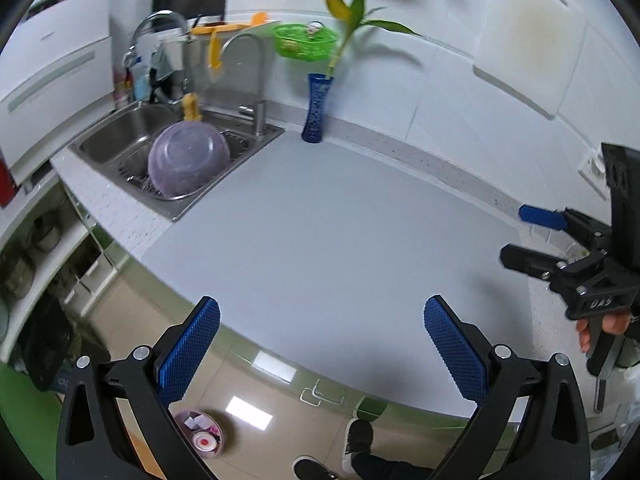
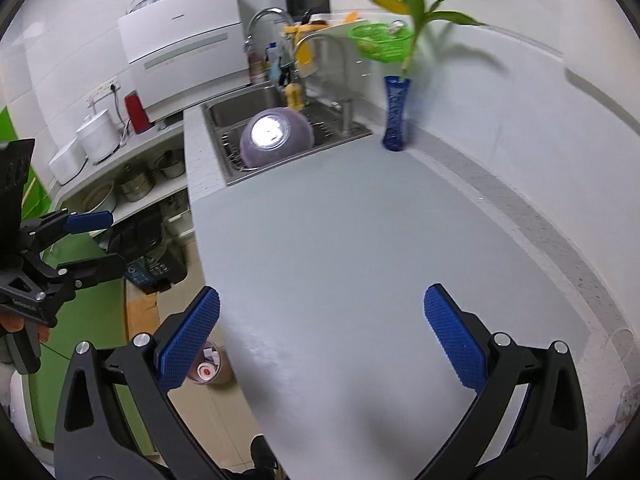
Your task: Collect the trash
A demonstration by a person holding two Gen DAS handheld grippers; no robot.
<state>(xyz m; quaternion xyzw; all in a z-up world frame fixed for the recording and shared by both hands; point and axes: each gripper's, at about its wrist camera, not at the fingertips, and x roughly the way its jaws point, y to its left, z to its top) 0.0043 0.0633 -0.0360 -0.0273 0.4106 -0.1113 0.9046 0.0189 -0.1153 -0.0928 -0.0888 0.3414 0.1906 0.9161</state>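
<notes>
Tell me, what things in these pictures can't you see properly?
- Trash bin on the floor: the left gripper finger covers part of it in the left wrist view; the contents are too small to name.
- Green basket: the contents are blurred in the right wrist view.
- Purple bowl: upside down, so its inside is hidden.

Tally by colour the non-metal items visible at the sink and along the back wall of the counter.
Purple: 1, the upturned basin in the sink
Blue: 1, the vase
Green: 1, the basket
Yellow: 1, the sponge
Total: 4
</notes>
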